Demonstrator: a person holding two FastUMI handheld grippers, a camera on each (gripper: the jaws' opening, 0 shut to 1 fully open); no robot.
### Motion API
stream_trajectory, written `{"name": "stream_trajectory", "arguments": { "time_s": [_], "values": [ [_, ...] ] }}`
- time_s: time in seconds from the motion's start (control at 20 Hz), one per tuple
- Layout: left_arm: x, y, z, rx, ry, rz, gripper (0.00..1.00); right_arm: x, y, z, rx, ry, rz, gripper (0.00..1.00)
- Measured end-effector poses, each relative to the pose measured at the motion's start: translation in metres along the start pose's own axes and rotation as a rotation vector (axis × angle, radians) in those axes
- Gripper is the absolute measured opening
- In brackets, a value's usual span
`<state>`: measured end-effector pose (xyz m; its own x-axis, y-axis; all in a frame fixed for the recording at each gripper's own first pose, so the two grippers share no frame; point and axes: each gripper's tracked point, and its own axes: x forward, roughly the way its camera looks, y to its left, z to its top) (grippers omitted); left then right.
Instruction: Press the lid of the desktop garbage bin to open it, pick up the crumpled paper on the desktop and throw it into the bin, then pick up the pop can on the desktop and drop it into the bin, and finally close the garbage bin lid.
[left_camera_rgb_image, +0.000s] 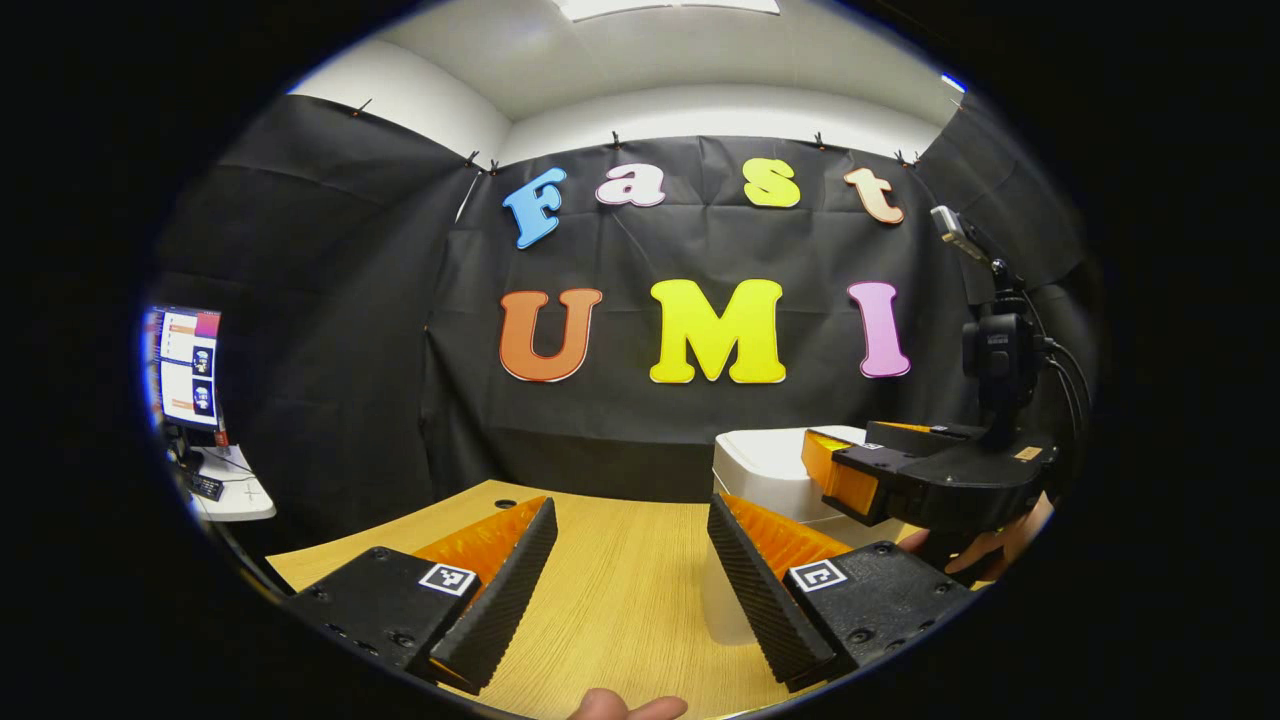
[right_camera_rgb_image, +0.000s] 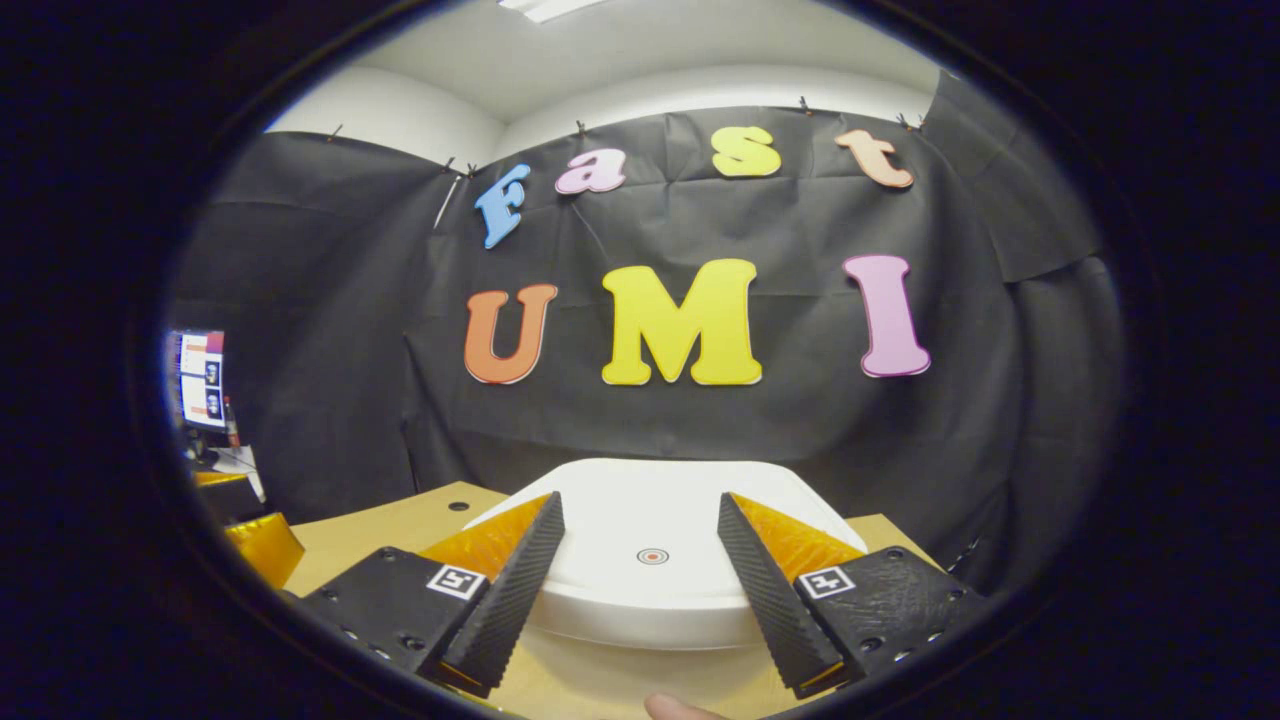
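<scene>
The white desktop bin (right_camera_rgb_image: 650, 590) stands on the wooden table right in front of my right gripper (right_camera_rgb_image: 640, 500). Its lid (right_camera_rgb_image: 690, 500) is down, with a small red dot mark (right_camera_rgb_image: 652, 556) near the front. The right gripper is open and hovers just above the lid, one finger on either side of the dot. In the left gripper view the bin (left_camera_rgb_image: 765, 465) is at the right, with the right gripper (left_camera_rgb_image: 835, 472) over its top and a hand (left_camera_rgb_image: 985, 545) holding it. My left gripper (left_camera_rgb_image: 630, 508) is open above bare tabletop, left of the bin, with nothing between its fingers.
The wooden table (left_camera_rgb_image: 620, 600) runs back to the black cloth wall. There is a small round hole (left_camera_rgb_image: 505, 503) near its far left corner. A monitor on a side desk (left_camera_rgb_image: 190, 370) stands off to the left. A fingertip (left_camera_rgb_image: 625, 705) pokes in at the bottom edge.
</scene>
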<state>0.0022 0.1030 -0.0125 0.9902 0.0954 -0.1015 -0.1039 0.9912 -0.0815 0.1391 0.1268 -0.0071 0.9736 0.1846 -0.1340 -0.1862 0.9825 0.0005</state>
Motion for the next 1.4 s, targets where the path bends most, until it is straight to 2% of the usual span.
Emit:
{"name": "stream_trajectory", "arguments": {
  "time_s": [0.1,0.25,0.55,0.7,1.0,1.4],
  "values": [
    [-0.001,-0.003,-0.003,-0.013,0.001,-0.004,0.98,0.002,0.001,0.002,0.016,-0.016,0.018,0.96],
    [-0.001,-0.006,-0.003,-0.002,0.005,-0.007,0.98,0.000,-0.008,0.009,-0.012,-0.063,-0.026,0.94],
    [0.000,-0.015,0.010,0.031,-0.028,-0.008,0.98,-0.014,-0.017,0.019,0.003,-0.096,-0.050,0.94],
    [0.002,-0.024,0.014,0.036,-0.036,-0.019,0.97,-0.036,-0.035,0.023,0.006,-0.123,-0.086,0.95],
    [0.001,-0.060,0.015,0.054,-0.040,-0.071,0.97,-0.090,-0.065,0.009,0.030,-0.120,-0.096,0.94],
    [-0.007,-0.092,0.002,0.040,-0.036,-0.128,0.97,-0.137,-0.102,-0.005,-0.001,-0.178,-0.197,0.94]
  ]
}}
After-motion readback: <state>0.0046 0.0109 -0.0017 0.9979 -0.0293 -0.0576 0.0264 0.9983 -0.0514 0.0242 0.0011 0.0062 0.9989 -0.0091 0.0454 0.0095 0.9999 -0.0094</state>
